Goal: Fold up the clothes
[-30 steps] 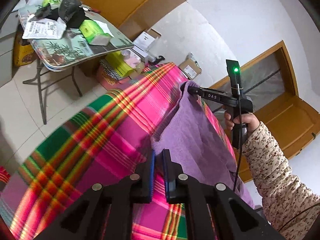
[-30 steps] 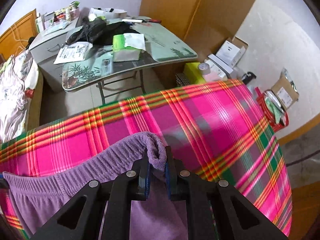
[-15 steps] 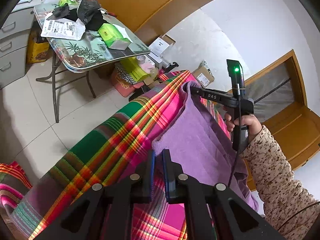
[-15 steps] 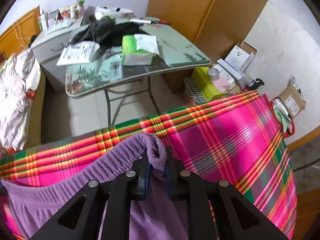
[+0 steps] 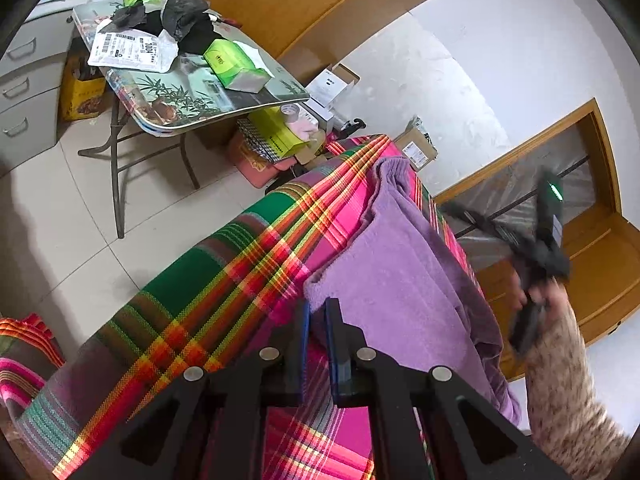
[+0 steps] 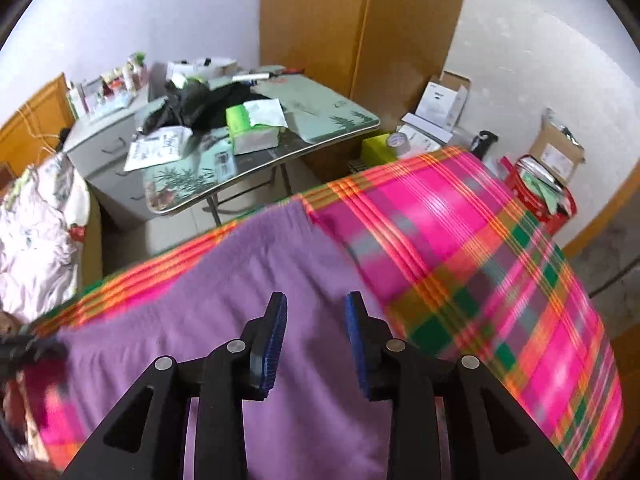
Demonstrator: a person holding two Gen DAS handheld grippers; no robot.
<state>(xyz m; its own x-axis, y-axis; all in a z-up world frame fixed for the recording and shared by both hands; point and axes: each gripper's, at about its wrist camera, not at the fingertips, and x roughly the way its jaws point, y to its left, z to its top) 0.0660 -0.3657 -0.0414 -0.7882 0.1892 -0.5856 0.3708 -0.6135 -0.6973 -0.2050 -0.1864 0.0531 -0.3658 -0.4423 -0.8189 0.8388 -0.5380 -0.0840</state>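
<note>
The purple garment [image 5: 404, 280] lies spread over a surface covered with a bright pink, green and orange plaid cloth [image 5: 224, 280]. Its far end reaches the cloth's far edge, and its near corner sits between the fingers of the left gripper [image 5: 316, 312], whose jaws stand close together, pinching that corner of fleecy fabric.

In the right wrist view the right gripper [image 6: 316, 308] hovers above the garment [image 6: 248, 280] with its blue-padded fingers [image 6: 276, 320] spread wide and nothing between them; the purple fabric lies flat beneath. The same gripper shows in the left wrist view as a blurred dark shape [image 5: 536, 248] off to the right of the garment, held by a hand [image 5: 548, 292] with a floral sleeve [image 5: 560, 380].

Beyond the plaid cloth stands a folding worktop [image 6: 320, 128] with a leaf-patterned top, carrying a green tissue box [image 6: 252, 128], dark crumpled clothing [image 6: 200, 104] and a printed packet [image 6: 160, 148]. Cardboard boxes [image 6: 440, 108] sit against the white wall, and a red basket [image 6: 540, 192] stands just beside the cloth's right edge. A rumpled pale bundle of fabric [image 6: 40, 232] lies at the far left.
</note>
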